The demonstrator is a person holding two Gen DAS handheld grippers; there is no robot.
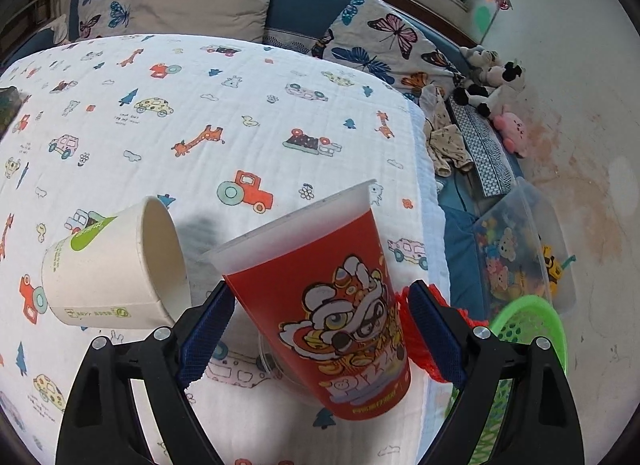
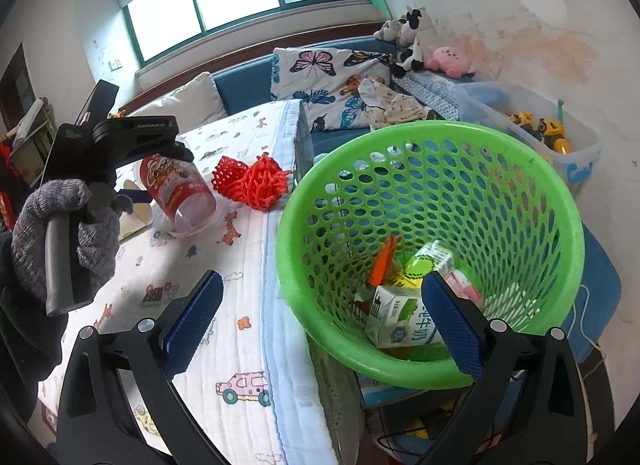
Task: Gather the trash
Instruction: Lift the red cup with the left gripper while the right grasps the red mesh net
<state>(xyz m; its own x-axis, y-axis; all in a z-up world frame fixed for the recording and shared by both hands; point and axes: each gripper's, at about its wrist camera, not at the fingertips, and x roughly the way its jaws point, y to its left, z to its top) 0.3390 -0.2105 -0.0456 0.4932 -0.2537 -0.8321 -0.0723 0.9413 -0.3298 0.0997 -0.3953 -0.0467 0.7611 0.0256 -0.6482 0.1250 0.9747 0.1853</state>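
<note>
Roughly halfway, I'd judge. My green basket [image 2: 560, 201] sits just off the table's right edge, and it already holds trash: 2 milk cartons that I can count, one white and green [image 2: 400, 321] at the bottom, one smaller [image 2: 434, 261] behind it, plus an orange scrap [image 2: 384, 261] and something pink I can't identify.

Left on the quilted table cover [image 1: 200, 105]: 3 pieces. The red cup [image 1: 320, 305] with the lion print lies tipped near the right edge, mouth away from me in the left wrist view. The white paper cup [image 1: 112, 269] lies on its side just beside it, farther from that edge. The red foam net [image 2: 252, 181] sits close to the right edge, near the red cup.

My left gripper [image 1: 320, 329] stands wide around the red cup, 1 blue pad on each side of it. I see a gap at the left pad; at the right pad I can't tell about contact, so I call it not gripped yet. My gloved hand [image 2: 68, 233] holds that tool.

My right gripper [image 2: 320, 317] is wide too and carries nothing, hanging over the table's right edge and the basket rim.

Next, in my judgement: squeeze on the red cup, carry it to the basket, then the white cup and net.
</note>
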